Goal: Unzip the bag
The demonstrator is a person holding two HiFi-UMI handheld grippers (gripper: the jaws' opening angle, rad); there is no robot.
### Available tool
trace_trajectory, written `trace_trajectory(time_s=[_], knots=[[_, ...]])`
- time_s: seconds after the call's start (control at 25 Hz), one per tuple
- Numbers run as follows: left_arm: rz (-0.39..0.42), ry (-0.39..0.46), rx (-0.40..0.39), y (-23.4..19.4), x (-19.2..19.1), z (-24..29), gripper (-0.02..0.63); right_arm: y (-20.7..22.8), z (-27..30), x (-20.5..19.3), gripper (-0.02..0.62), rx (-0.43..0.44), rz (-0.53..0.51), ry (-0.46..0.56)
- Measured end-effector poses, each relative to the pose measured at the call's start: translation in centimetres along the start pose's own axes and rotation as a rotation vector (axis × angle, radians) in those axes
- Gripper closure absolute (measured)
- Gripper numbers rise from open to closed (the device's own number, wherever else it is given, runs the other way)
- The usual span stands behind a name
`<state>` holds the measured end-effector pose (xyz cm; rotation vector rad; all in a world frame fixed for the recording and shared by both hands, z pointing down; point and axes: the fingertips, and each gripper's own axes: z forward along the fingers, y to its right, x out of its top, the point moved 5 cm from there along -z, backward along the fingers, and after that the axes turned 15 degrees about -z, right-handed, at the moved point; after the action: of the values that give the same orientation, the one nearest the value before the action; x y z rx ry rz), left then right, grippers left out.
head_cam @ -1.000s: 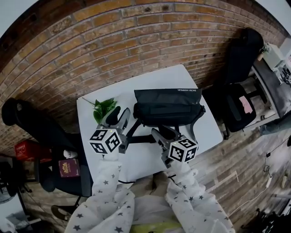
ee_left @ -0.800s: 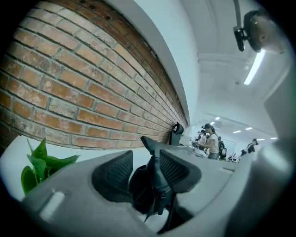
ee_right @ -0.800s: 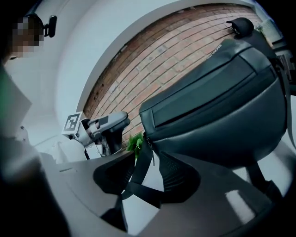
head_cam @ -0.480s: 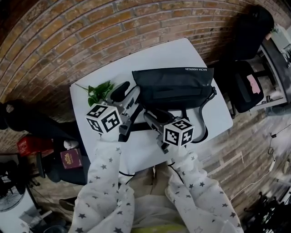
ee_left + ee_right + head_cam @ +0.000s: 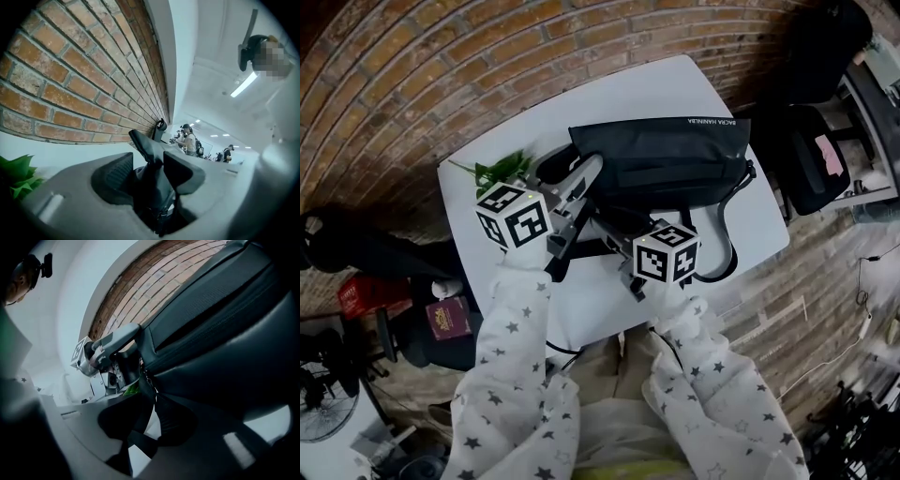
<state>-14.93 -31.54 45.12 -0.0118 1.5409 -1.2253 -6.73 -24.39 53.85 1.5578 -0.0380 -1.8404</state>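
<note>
A black bag (image 5: 666, 159) lies on the white table (image 5: 581, 309), its strap (image 5: 724, 246) looping off the front right. My left gripper (image 5: 572, 173) is at the bag's left end. In the left gripper view its jaws stand wide around a black fabric end of the bag (image 5: 149, 152), with a dark gap beside the left pad. My right gripper (image 5: 614, 223) is at the bag's front left corner and its jaws are closing. The strap (image 5: 140, 432) runs between them with white table showing beside it. The bag's body (image 5: 225, 333) fills that view's right.
A green leafy sprig (image 5: 499, 172) lies on the table just left of the left gripper. A brick wall (image 5: 487, 75) runs behind the table. A black chair (image 5: 811, 141) stands to the right, and red items (image 5: 361, 295) and a booklet (image 5: 445, 319) sit low at the left.
Both grippers have moved forward onto the bag. The left one has reached the bag's left end, and the right one has come in at the front left corner over the strap.
</note>
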Motion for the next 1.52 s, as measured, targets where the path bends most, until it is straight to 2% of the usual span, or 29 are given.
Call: trace_trajectory(time_s=[0.12,0.2,0.32,0.68,1.28,1.52], knots=[[0.008,-0.002,-0.014,0.3,0.1,0.3,0.411,-0.1,0.0,0.1,0.517,0.0,0.003,0.004],[0.014,-0.001,-0.019,0.5,0.1,0.4,0.437,-0.1,-0.1,0.2,0.533,-0.007,-0.007,0.001],[0.016,0.0,-0.025,0.5,0.1,0.4,0.45,0.1,-0.2,0.3,0.591,-0.033,-0.014,0.002],[0.026,0.001,-0.04,0.6,0.0,0.4,0.482,0.4,-1.4,0.5,0.577,-0.074,0.014,0.028],[0.081,-0.001,-0.045,0.3,-0.3,0.5,0.489,0.8,-2.7,1.0,0.578,-0.235,-0.109,-0.045],[0.096,0.002,-0.052,0.7,-0.6,0.9,0.491,1.4,-3.8,1.4,0.577,-0.288,-0.116,-0.033]])
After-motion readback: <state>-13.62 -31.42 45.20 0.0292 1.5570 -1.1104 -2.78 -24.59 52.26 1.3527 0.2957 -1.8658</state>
